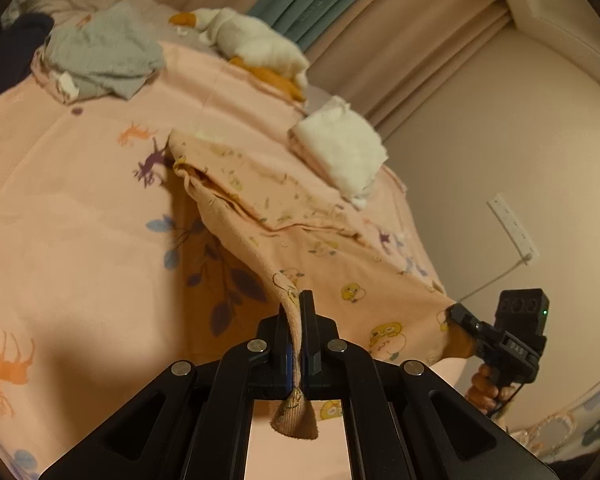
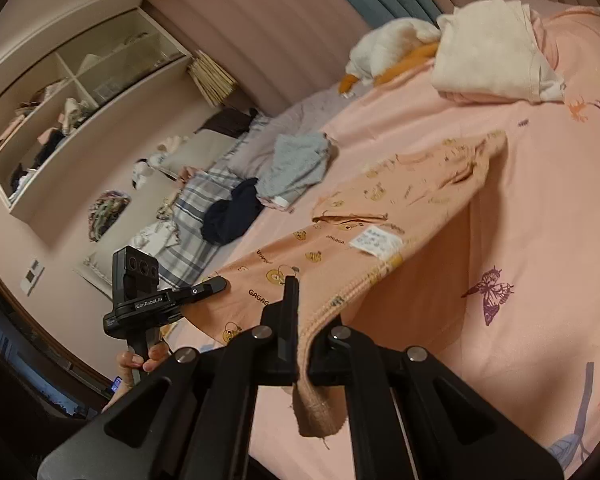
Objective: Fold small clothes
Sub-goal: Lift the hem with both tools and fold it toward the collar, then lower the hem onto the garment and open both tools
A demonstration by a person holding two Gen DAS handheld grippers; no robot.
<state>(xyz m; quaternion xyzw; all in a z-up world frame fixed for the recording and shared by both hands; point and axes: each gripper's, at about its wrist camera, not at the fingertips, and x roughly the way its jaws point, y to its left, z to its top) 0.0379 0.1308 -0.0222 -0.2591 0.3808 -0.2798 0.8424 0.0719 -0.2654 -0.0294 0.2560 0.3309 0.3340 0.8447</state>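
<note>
A small peach garment with yellow cartoon prints hangs stretched above the pink bed sheet. My left gripper is shut on one corner of its near hem. My right gripper is shut on the other corner; it also shows in the left wrist view at the right, pinching the hem. In the right wrist view the garment shows a white label, and the left gripper grips its left corner. The far end of the garment rests on the bed.
A folded white cloth pile lies just beyond the garment. A grey crumpled garment, a dark garment and a white and orange plush toy lie further back. Pillows and a wall shelf stand left.
</note>
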